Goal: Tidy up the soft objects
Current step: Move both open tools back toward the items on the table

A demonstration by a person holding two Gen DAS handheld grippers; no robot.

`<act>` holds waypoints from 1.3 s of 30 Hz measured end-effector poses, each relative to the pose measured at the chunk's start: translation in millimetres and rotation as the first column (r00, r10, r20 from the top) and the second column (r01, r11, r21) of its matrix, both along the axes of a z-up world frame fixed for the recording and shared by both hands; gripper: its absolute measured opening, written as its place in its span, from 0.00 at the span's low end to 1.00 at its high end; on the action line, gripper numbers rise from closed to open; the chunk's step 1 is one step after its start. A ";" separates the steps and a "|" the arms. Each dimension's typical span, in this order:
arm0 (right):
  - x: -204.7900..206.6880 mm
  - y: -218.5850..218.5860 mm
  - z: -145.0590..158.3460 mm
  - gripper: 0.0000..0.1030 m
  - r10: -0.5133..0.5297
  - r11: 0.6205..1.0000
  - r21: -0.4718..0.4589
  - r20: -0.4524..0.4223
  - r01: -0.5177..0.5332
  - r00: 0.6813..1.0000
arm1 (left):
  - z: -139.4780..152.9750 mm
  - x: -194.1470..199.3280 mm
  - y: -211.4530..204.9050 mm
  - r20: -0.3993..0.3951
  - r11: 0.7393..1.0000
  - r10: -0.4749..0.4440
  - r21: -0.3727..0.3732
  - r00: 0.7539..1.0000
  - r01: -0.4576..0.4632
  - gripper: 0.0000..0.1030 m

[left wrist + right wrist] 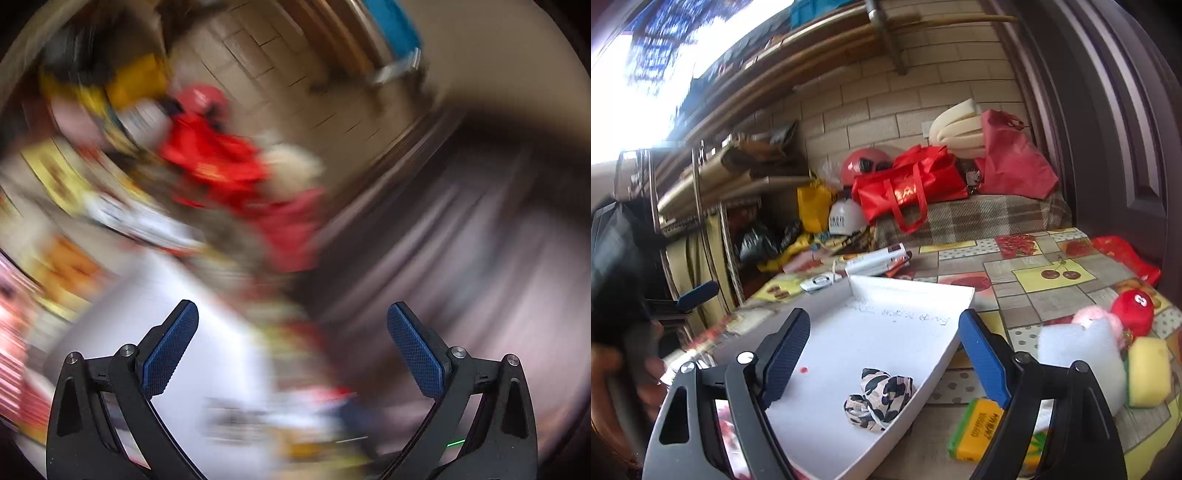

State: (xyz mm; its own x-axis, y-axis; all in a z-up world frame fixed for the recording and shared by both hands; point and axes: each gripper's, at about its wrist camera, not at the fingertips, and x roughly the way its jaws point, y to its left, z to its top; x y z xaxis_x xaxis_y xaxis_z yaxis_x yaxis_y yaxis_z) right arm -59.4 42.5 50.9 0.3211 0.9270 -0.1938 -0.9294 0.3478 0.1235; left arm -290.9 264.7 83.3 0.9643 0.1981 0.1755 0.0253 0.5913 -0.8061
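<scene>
In the right wrist view my right gripper (884, 339) hangs open over a white cardboard box (905, 306) with nothing between its blue pads. A leopard-print fabric piece (877, 400) lies in the box near its lower edge. To the right on the patterned tablecloth sit a white-and-pink plush toy (1082, 347), a red plush ball (1132, 306), a yellow sponge (1148, 371) and a yellow-green packet (979, 430). The left wrist view is heavily blurred. There my left gripper (291, 334) is open and empty above a white blurred surface (207, 354).
A red bag (908, 184), a darker red bag (1015, 162), foam rolls (960, 129) and a red helmet (866, 164) pile up on a plaid-covered bench (990, 214) by the brick wall. A white helmet (846, 219), a white tube (879, 258) and shelving (701, 192) stand at left. A person's hand (613, 373) shows at left.
</scene>
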 end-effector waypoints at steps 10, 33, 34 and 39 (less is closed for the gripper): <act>3.1 -73.7 45.8 0.81 0.066 0.965 0.258 -0.093 -0.040 0.993 | -19.9 -0.2 16.7 0.586 0.823 -0.210 -0.326 0.783 0.465 1.00; 47.3 -121.1 32.9 0.82 -0.047 0.962 0.260 -0.149 0.084 0.988 | -44.6 46.5 -11.3 0.319 0.837 -0.284 -0.378 0.904 0.396 1.00; 50.6 -120.9 31.8 0.82 -0.076 0.968 0.228 -0.120 0.102 0.990 | -40.8 48.5 -13.5 0.231 0.870 -0.281 -0.348 0.932 0.349 1.00; 73.8 -128.0 15.8 0.82 -0.206 0.973 0.102 -0.029 0.208 0.978 | -9.8 82.0 -73.9 -0.505 0.968 0.064 0.243 0.861 0.070 1.00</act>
